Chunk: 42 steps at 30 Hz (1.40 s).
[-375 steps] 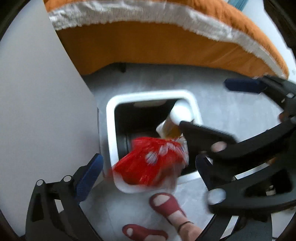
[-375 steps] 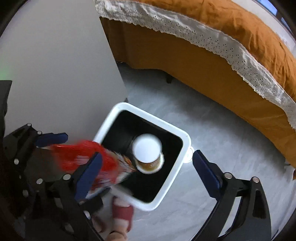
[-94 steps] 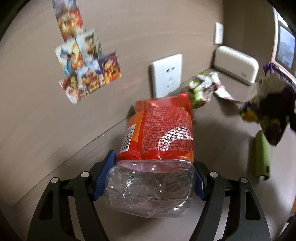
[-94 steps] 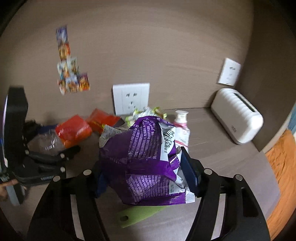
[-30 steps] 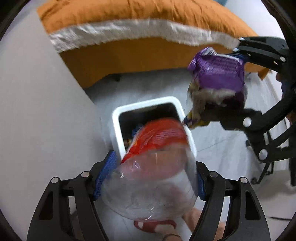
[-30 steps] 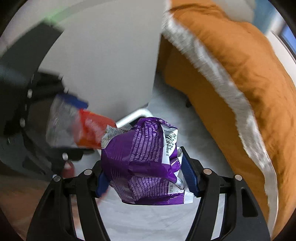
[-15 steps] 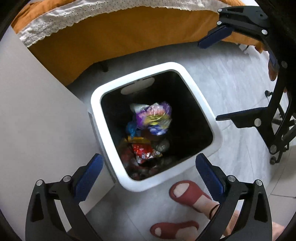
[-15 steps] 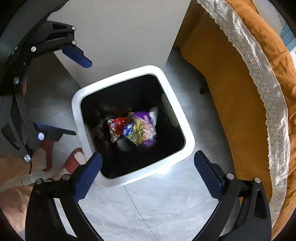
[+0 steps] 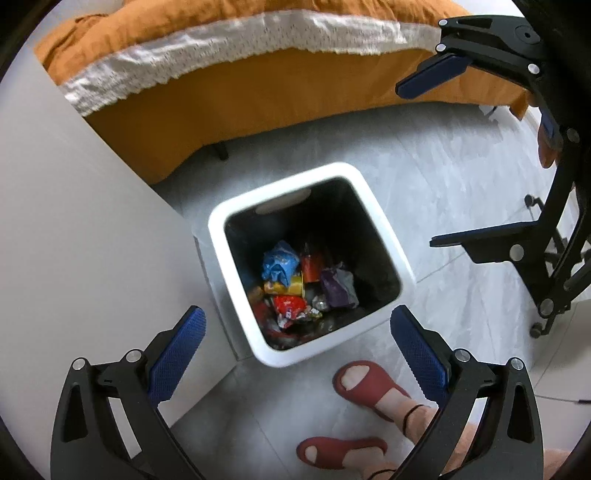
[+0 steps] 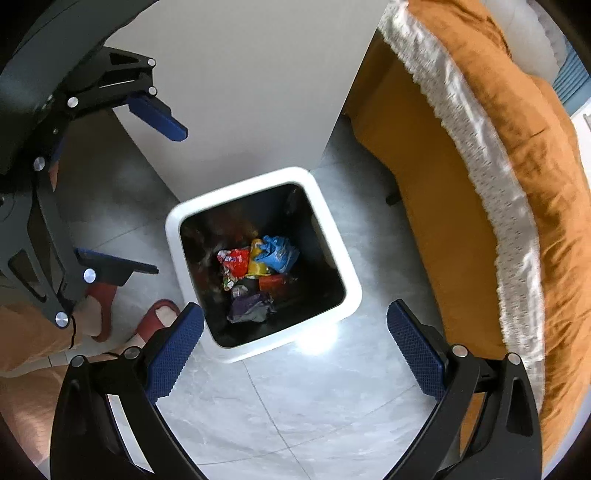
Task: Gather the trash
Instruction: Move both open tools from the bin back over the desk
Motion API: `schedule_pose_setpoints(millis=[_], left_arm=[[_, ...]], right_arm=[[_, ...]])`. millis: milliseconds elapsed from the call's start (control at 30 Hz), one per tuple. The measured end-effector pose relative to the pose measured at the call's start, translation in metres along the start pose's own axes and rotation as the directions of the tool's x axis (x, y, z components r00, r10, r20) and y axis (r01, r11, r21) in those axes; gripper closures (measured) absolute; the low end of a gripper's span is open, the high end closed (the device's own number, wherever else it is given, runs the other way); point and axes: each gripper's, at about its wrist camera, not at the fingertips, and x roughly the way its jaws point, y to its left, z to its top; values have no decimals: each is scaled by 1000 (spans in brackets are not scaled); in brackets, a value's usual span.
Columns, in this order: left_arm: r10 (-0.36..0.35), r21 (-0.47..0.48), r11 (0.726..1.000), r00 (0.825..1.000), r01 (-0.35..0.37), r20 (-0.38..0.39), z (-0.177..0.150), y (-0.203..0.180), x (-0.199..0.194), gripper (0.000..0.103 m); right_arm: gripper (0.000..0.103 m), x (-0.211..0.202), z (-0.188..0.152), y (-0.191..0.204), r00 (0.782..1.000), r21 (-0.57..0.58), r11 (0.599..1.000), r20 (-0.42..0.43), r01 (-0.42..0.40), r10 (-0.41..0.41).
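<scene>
A white bin (image 9: 382,229) with a dark inside stands on the floor below both grippers. In it lie the purple snack bag (image 9: 338,290), the red-labelled bottle (image 9: 312,267), a blue wrapper (image 9: 279,264) and a red wrapper (image 9: 290,306). My left gripper (image 9: 297,317) hangs open over the bin's near edge, with nothing between its blue pads. My right gripper (image 10: 295,312) is open and empty above the bin (image 10: 328,236), where the purple bag (image 10: 251,308) shows too. Each gripper appears in the other's view: the right gripper (image 9: 417,166) and the left gripper (image 10: 166,201).
An orange bed cover with white lace trim (image 9: 229,33) runs behind the bin. A white cabinet side (image 9: 74,221) stands right against the bin. A person's feet in red sandals (image 9: 369,384) are on the grey tile floor beside it.
One second ago the left jaws held the bottle and the right jaws the purple bag. Both jaws have opened wide and both items now lie in the bin.
</scene>
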Motion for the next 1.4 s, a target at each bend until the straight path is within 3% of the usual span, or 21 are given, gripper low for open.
schedule_pose_setpoints(millis=[167,467,767,1000,1167,1267,1400], left_arm=[[10,-24,1000,1000,-10,28,14,1,-57,5],[44,-61,998,986,-35,158,42,-4,-189,5],[119,-103,990,953,-93,279,58,4,-301,5],[208,-209,968,911,-139,357,46,28,-376,5],[320,-356,916,872,-186,370,15,56,-417,5],[425,-450,856,843,-255,331,-12,72,-437,5],[535,-579,754,801,-309,269,-58,98,-460,5]], right_arm=[[4,-54,14,-6,999,21,1000,30,15,-15],[4,-190,39,-9,989,39,997,130,66,-70],[4,-299,67,-14,956,122,984,245,132,-158],[4,-353,90,-4,930,149,984,337,102,-147],[4,-380,124,10,895,153,987,434,42,-105],[4,-388,147,17,878,160,986,477,-46,-37],[4,-393,190,32,838,141,978,543,-156,55]])
